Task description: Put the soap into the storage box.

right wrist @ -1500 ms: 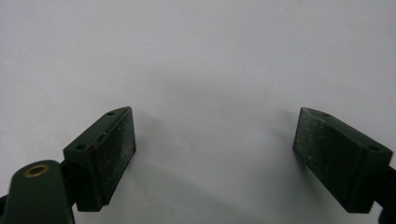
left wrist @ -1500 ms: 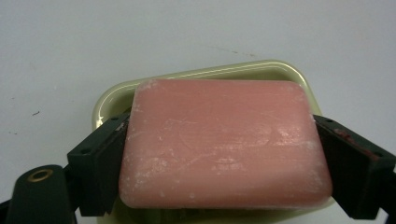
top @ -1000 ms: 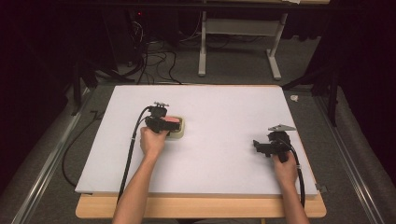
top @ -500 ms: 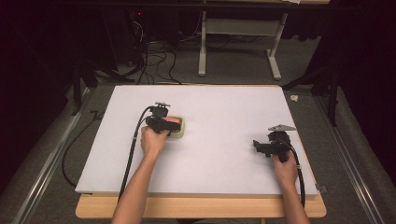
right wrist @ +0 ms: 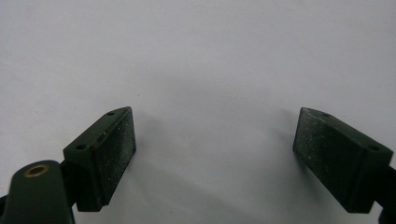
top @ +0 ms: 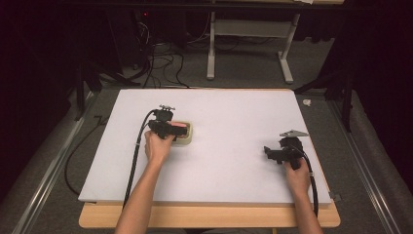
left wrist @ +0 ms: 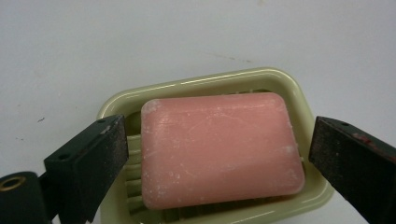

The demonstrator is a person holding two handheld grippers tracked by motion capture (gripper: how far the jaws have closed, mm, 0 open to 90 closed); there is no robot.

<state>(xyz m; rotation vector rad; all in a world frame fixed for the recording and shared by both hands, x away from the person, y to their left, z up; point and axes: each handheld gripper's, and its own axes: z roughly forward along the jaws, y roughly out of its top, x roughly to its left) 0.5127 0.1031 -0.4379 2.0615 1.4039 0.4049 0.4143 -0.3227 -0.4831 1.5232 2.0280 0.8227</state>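
A pink bar of soap (left wrist: 219, 149) lies in a pale yellow soap dish (left wrist: 280, 81) on the white board. My left gripper (left wrist: 219, 156) hovers right over it, open, one jaw on each side of the bar with a small gap to it. From the high view the soap (top: 179, 125) and dish (top: 187, 138) sit left of centre, partly hidden under the left gripper (top: 171, 130). My right gripper (top: 269, 152) is at the right of the board, open, with only bare white surface between its jaws (right wrist: 215, 156).
The white board (top: 229, 117) rests on a wooden table (top: 209, 218). Black cables trail from both grippers toward the front edge. Beyond the table stand a white desk frame (top: 253, 44) and floor cables (top: 160, 63). Metal rails run along both sides.
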